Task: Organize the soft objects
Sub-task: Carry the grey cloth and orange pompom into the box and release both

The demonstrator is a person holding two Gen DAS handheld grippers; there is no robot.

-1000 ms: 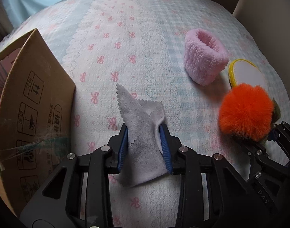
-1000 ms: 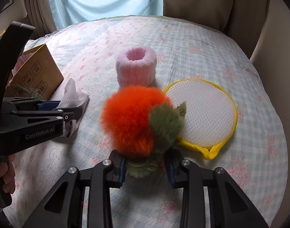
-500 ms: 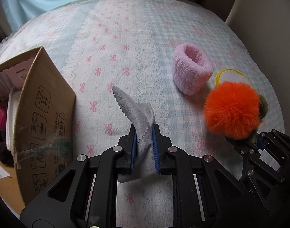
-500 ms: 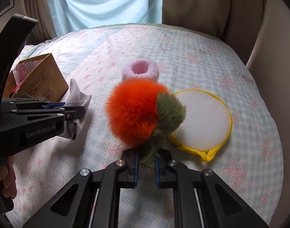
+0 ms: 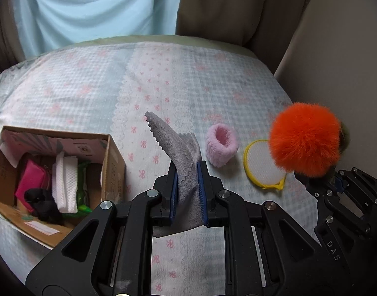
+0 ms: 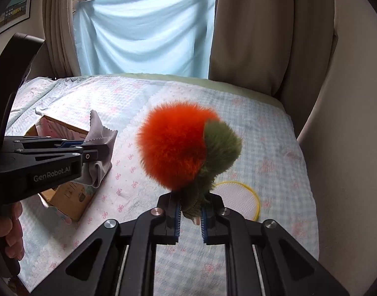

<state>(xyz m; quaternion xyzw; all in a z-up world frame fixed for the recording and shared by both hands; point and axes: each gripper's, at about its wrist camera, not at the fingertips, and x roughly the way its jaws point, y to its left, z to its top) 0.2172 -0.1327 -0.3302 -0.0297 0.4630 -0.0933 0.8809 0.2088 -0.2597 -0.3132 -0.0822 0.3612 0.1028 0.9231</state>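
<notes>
My left gripper (image 5: 187,172) is shut on a grey cloth (image 5: 174,145) with pinked edges and holds it up above the bed; the cloth also shows in the right wrist view (image 6: 99,133). My right gripper (image 6: 190,206) is shut on the green stem of an orange fluffy pompom (image 6: 173,148), lifted off the bed; the pompom shows at the right in the left wrist view (image 5: 304,139). An open cardboard box (image 5: 111,162) holding several soft items sits to the left. A pink fluffy wristband (image 5: 221,145) and a yellow-rimmed white mesh pad (image 5: 260,170) lie on the bed.
The bed has a pale checked quilt with pink bows (image 5: 163,79). A beige headboard or wall (image 6: 336,98) rises at the right, and curtains and a light blue sheet (image 6: 148,29) hang behind. The box holds a pink pouch (image 5: 32,180), white cloth and black item.
Both grippers closed on their items and rose well above the bed, carrying the cloth and the pompom. The box's open inside has come into view.
</notes>
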